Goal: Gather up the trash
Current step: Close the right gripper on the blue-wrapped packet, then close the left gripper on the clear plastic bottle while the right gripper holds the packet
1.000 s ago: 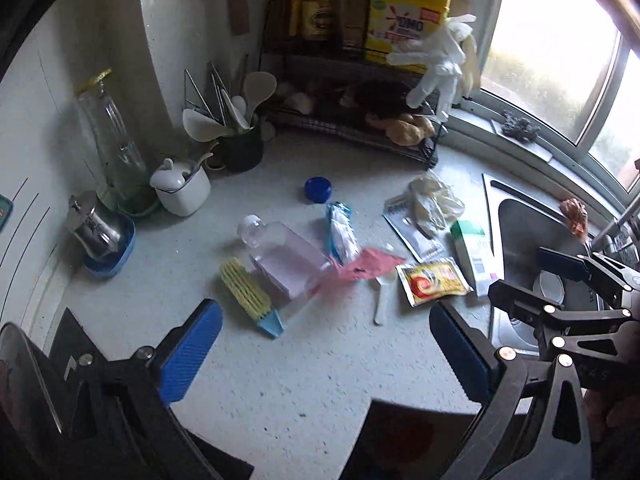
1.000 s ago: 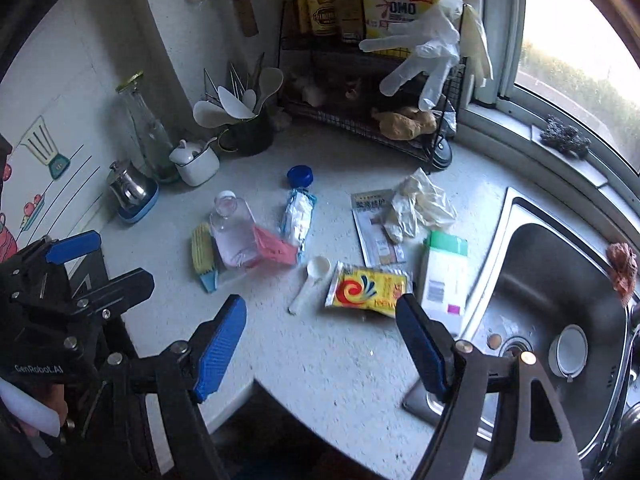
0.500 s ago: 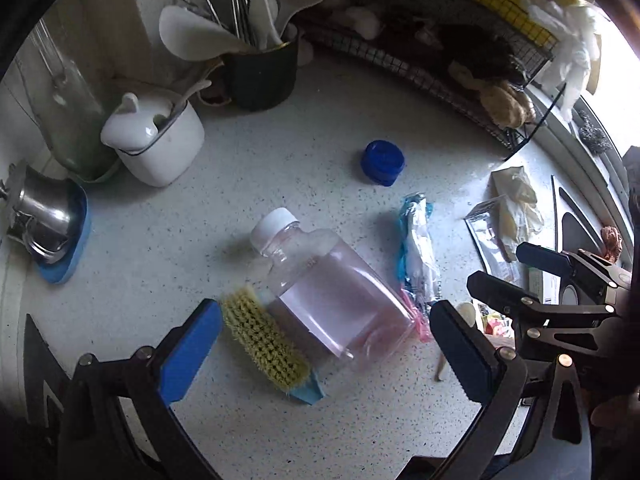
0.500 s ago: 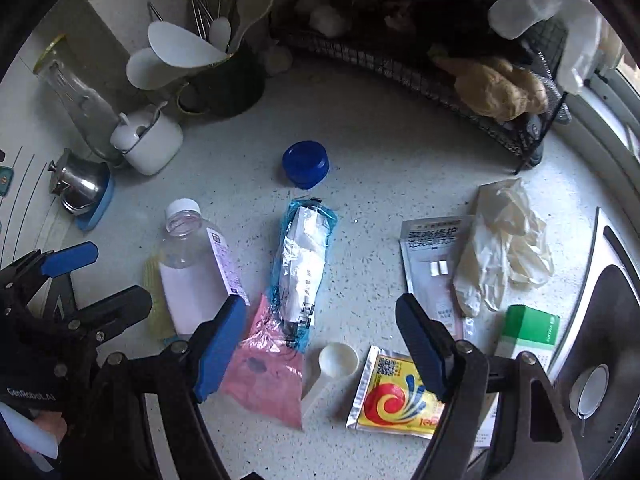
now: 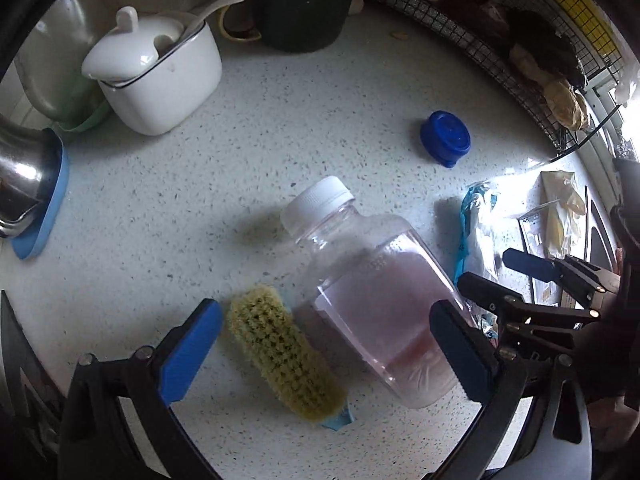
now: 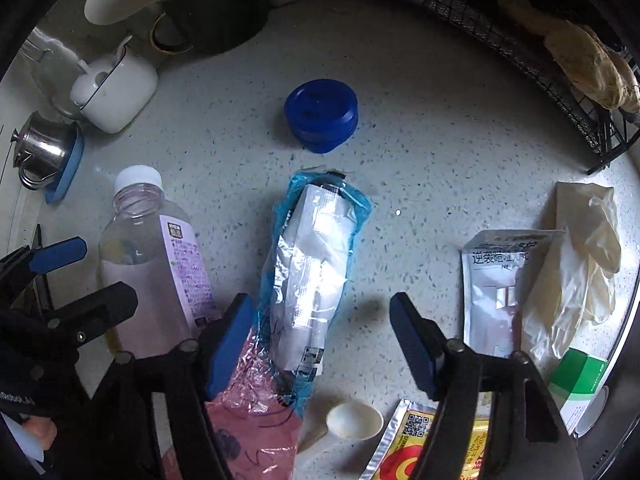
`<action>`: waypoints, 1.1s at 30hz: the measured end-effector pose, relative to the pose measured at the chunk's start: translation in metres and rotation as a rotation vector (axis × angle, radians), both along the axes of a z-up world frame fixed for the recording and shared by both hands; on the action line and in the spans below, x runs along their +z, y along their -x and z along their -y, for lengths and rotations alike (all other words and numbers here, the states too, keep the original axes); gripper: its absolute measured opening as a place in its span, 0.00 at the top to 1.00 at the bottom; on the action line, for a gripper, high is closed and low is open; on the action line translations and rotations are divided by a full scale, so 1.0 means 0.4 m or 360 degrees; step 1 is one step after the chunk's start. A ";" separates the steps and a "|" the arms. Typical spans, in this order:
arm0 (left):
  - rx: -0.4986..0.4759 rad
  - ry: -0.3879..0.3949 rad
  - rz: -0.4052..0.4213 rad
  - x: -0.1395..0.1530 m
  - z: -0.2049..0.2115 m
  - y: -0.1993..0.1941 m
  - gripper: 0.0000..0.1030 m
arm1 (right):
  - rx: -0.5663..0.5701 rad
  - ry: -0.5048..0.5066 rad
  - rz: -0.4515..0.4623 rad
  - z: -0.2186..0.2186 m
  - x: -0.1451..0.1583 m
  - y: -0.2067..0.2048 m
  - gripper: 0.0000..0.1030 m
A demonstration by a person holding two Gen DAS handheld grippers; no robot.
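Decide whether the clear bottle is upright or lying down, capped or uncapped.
Lying down and capped: the bottle rests on its side on the counter, with its white cap on.

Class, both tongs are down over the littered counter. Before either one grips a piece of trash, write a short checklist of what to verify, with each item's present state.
1. Left tongs open: ok, nothing pressed between the pads.
2. Left tongs around one item only: not ok, both the scrub brush and the capped bottle lie between the fingers.
3. Right tongs around the blue-and-silver wrapper: ok, the closing jaws straddle its lower part, not yet pressing.
4. Wrapper free of other trash: not ok, its lower end overlaps the pink foil wrapper.
5. Bottle cap on: ok.
6. Somewhere to drop trash: cannot tell, no bin in view.
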State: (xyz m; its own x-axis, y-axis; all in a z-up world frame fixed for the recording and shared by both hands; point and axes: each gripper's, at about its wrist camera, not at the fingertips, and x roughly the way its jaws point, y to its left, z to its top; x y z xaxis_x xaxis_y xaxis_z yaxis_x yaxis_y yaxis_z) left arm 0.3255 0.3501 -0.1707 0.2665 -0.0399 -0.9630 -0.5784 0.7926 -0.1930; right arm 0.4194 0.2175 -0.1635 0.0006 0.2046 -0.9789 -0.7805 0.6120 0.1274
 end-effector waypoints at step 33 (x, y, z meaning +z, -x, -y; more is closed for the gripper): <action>0.0122 0.0142 -0.0012 -0.062 0.027 -0.060 0.17 | -0.0077 -0.0077 0.0112 0.075 0.081 -0.030 0.88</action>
